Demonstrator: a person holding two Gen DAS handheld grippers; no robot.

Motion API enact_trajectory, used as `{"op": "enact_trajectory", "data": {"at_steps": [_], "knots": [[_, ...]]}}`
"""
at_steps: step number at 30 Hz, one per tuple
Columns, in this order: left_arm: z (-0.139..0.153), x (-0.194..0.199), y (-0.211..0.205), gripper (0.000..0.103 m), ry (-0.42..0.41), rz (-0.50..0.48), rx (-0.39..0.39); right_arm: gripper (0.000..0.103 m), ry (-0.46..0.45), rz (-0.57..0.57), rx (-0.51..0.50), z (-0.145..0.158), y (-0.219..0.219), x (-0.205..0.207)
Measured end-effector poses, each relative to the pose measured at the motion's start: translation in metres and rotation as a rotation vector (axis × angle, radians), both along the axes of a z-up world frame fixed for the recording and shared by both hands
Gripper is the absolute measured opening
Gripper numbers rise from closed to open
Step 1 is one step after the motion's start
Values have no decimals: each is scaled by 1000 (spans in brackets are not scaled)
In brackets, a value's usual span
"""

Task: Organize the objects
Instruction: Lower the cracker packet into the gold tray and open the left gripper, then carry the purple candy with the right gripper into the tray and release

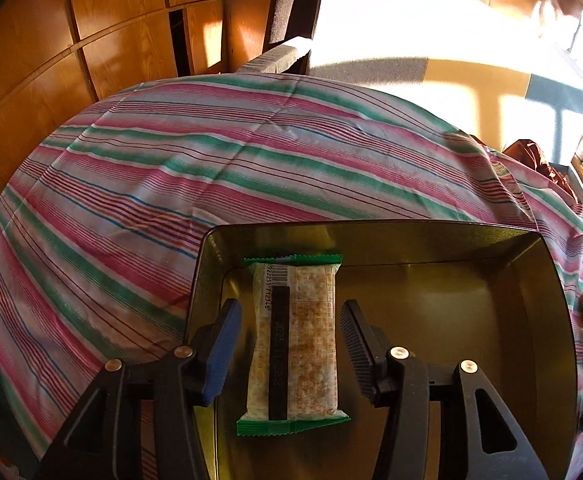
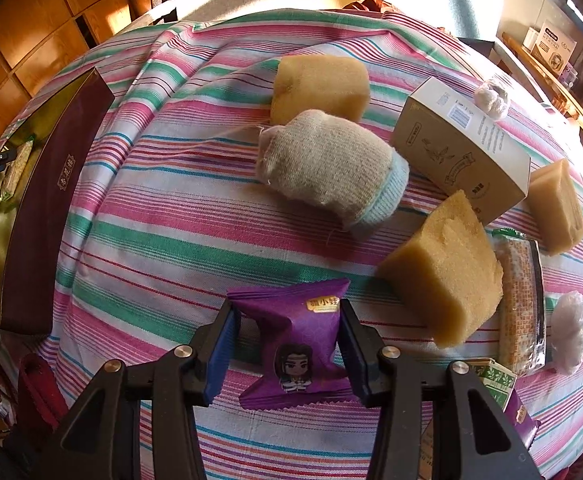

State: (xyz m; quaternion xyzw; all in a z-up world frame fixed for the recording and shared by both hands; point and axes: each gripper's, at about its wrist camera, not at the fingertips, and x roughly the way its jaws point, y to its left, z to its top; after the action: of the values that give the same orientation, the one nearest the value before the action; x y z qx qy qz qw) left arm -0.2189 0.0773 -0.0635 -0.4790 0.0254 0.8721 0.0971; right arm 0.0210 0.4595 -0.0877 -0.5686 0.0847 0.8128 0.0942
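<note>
Straddling a purple snack packet [image 2: 297, 344] on the striped bench [image 2: 163, 216], the right hand-held gripper [image 2: 287, 346] has its pads against the wrapper's sides, apparently clamped on it. Such a pouch is judged light, crinkly and slippery; its puffed middle is the best hold, not the crimped ends. Beyond lie spongy yellow blocks [image 2: 443, 268], soft and easily squeezed. The left hand-held gripper [image 1: 291, 344] stands apart around a rice-crisp bar [image 1: 295, 340] lying in the gold tin [image 1: 471, 304].
</note>
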Motion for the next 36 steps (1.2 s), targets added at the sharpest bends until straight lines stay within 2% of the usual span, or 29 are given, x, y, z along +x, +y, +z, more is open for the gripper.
{"op": "enact_trajectory", "data": {"at_steps": [6,10,15,19,22,28,36], "knots": [[28,35,-11,53,91,-7,17,45,5,8,7,1,-5,-4],[46,82,-21,58,154,-17,47,37,12,19,19,3,-11,-7],[62,137,-29,60,206,-22,57,35,13,18,34,5,-17,-10],[70,167,-33,62,237,-31,60,34,16,10,36,3,-13,7],[73,181,-36,62,242,-35,71,34,24,-8,34,6,-14,11],[70,192,-40,63,227,-38,89,34,101,-42,-20,23,-28,20],[60,198,-46,63,205,-34,100,34,171,-4,-32,41,-56,-2]]}}
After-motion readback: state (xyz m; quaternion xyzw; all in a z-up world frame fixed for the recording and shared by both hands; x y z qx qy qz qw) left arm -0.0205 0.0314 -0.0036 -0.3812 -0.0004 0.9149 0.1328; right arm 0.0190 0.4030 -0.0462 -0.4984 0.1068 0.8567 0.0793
